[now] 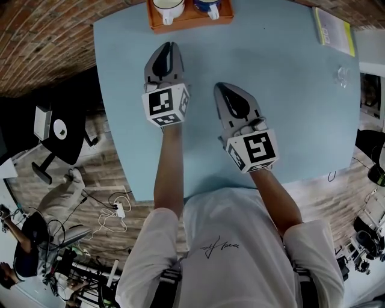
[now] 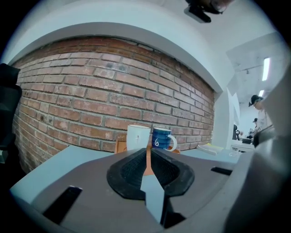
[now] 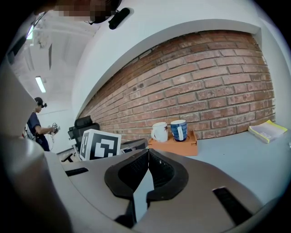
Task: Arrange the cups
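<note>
An orange tray [image 1: 187, 24] sits at the far edge of the light blue table [image 1: 289, 120], with a white cup [image 1: 167, 9] and a blue cup [image 1: 207, 6] upright side by side on it. My left gripper [image 1: 167, 47] hovers just short of the tray, pointing at it. Its jaws stand a narrow slit apart with nothing between them. In the left gripper view [image 2: 148, 152] the white cup [image 2: 137, 136] and the blue cup [image 2: 161, 138] stand straight ahead. My right gripper [image 1: 224, 89] is shut and empty, farther back. From it [image 3: 148, 152] both cups [image 3: 159, 132] [image 3: 178, 129] show on the tray [image 3: 175, 146].
A yellow-green book [image 1: 332, 27] lies at the table's far right corner, with a small clear object [image 1: 341, 75] near the right edge. A brick wall [image 2: 113, 91] rises behind the tray. An office chair [image 1: 57, 132] stands left of the table.
</note>
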`<state>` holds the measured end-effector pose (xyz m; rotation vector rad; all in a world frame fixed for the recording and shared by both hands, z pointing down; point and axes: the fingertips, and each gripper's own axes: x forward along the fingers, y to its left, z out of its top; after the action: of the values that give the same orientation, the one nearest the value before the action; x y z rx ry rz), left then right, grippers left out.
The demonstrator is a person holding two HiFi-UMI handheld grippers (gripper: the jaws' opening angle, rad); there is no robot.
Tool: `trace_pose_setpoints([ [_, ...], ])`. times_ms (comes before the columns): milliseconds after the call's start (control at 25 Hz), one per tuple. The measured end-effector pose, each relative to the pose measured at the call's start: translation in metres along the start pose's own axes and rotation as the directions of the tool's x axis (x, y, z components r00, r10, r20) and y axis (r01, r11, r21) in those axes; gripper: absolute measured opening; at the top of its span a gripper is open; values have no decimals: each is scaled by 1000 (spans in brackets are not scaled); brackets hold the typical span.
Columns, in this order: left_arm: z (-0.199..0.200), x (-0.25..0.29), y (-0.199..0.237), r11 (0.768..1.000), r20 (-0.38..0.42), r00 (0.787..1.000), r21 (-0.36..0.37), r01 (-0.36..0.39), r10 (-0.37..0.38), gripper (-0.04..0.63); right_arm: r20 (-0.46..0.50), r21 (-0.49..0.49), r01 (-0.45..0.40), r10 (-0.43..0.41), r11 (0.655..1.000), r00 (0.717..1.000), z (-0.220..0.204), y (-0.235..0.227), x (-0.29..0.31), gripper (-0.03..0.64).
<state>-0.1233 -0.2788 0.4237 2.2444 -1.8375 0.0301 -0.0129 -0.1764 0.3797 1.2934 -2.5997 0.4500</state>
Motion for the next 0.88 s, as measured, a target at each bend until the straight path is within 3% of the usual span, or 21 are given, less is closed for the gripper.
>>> trace_pose_setpoints([
  [880,30,-99,-86,990,-56,989,-14,137,-138,8,32,-51,-89,91,995,995,50,21,-52,20],
])
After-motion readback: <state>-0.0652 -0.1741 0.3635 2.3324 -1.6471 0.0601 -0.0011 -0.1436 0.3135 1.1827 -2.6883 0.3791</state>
